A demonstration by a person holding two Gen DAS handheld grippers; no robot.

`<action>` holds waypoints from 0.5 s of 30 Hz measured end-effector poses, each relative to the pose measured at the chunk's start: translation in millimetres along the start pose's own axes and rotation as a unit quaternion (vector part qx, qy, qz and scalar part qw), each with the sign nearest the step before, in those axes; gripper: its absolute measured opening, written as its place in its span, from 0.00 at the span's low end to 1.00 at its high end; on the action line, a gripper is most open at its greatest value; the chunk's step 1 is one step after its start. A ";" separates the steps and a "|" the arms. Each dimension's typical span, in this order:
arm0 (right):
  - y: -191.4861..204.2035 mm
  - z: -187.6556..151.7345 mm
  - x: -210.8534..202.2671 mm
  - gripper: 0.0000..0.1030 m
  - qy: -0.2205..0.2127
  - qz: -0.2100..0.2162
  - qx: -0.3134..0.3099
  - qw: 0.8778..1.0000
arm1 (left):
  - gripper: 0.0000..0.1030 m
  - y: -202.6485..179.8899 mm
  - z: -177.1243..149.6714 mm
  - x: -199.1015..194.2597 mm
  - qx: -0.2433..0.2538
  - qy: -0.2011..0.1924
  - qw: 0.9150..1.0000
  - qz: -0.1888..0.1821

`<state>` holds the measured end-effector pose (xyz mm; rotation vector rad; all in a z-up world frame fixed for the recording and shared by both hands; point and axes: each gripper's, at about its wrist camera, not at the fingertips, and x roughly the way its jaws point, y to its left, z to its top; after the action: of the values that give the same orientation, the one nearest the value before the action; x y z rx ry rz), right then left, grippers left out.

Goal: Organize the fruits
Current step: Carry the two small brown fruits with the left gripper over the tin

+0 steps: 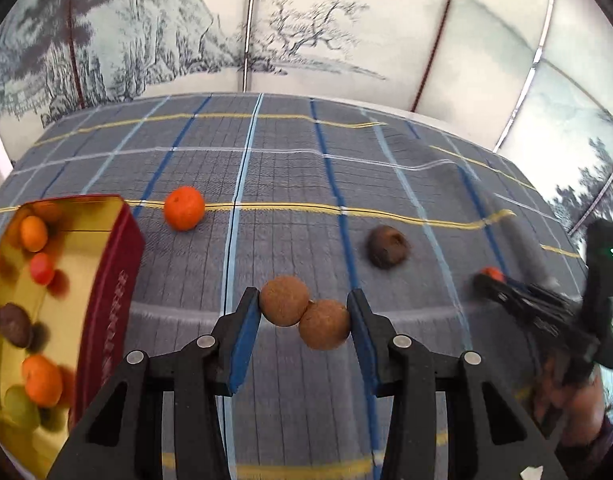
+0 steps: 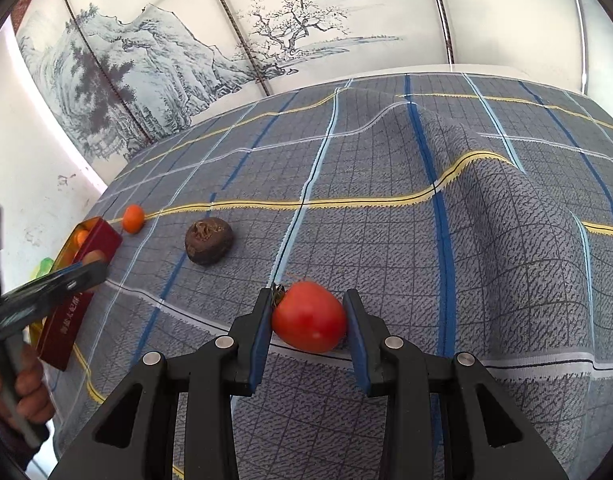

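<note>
The left gripper [image 1: 304, 320] is pinching a joined pair of round tan-brown fruits [image 1: 306, 322] above the grey plaid tablecloth [image 1: 290, 168] — beside the gold-lined red tin box [image 1: 110, 276]. The right gripper [image 2: 308, 318] is clamping a glossy red tomato [image 2: 309, 317] — a dark wrinkled fruit [image 2: 209, 241] and a small orange tangerine [image 2: 133, 218] are lying beyond.

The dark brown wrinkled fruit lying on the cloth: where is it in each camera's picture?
Left wrist view: dark brown fruit right of centre, beyond the tool.
Right wrist view: the fruit left of centre, on the cloth.
Shared landmark: the lone orange on the yellow stripe beside the red tin.
</note>
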<state>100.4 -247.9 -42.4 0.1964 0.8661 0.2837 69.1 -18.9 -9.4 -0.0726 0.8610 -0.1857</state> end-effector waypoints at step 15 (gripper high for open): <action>14.1 0.3 4.4 0.35 0.005 -0.047 -0.032 0.998 | 0.39 6.5 -28.1 -67.5 0.007 -0.028 1.000 0.013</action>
<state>101.0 -233.2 -41.4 0.0953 0.8723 0.2248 5.6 0.7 21.9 -0.0534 0.8048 -0.1644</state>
